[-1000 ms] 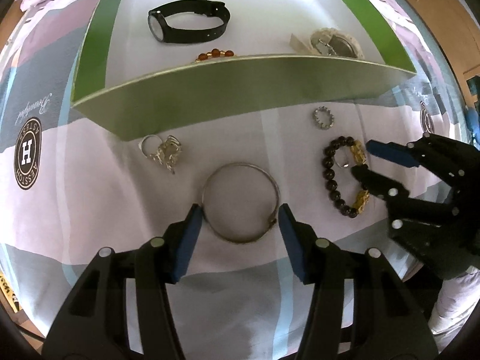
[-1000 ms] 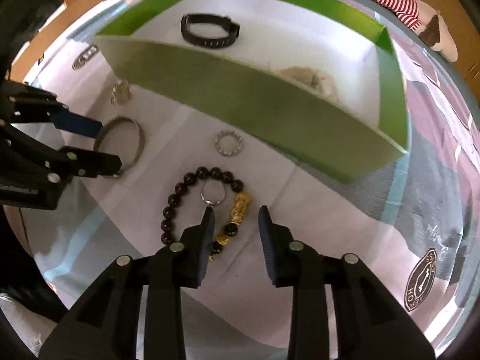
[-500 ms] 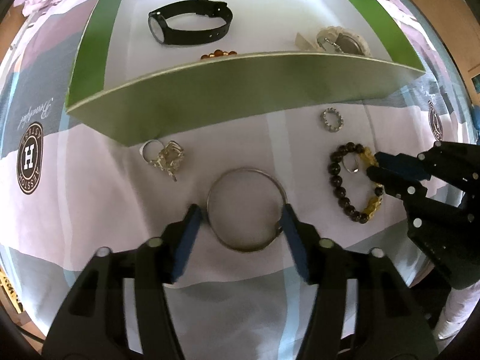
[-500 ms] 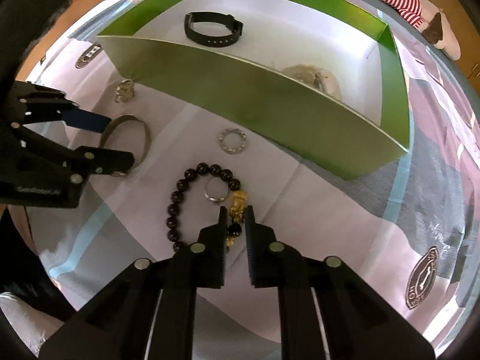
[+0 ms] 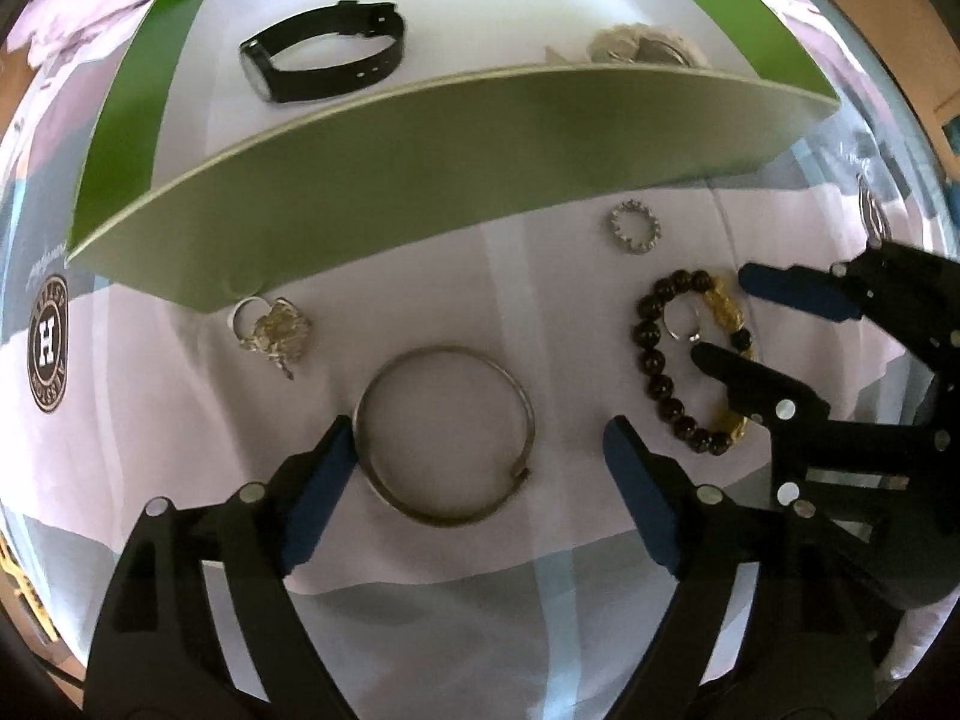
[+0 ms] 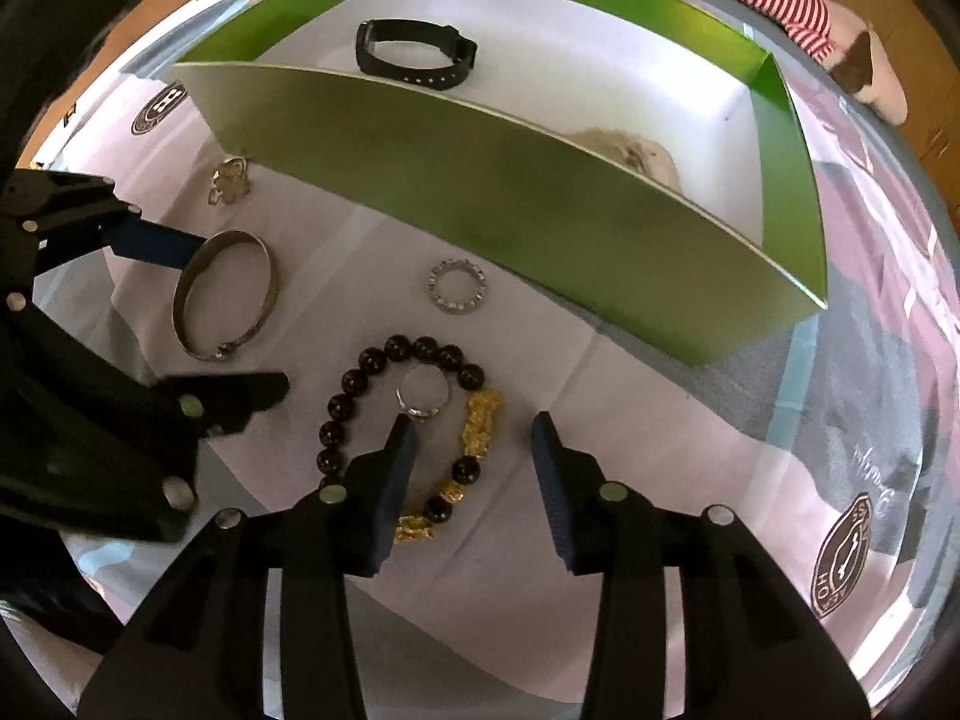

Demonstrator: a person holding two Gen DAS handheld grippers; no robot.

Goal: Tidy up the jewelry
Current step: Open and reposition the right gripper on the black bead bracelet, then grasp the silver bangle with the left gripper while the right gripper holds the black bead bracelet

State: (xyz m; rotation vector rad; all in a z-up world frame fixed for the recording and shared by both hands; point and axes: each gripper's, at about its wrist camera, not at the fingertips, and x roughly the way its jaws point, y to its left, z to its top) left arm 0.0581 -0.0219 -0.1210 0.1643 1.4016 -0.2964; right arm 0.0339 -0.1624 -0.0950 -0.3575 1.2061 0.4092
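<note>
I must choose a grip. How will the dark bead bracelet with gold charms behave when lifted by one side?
The bead bracelet is separate beads in a loop, so it will probably sag and swing rather than hold its shape. The round beads look glossy, so they may slip between the fingers. The small ring lying inside the loop should stay behind.

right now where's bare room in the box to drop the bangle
The white floor of the box is bare between the black watch and the pale watch, and in front of the black watch. The cloth outside is crowded: bangle, bead bracelet, rings, both open grippers.
</note>
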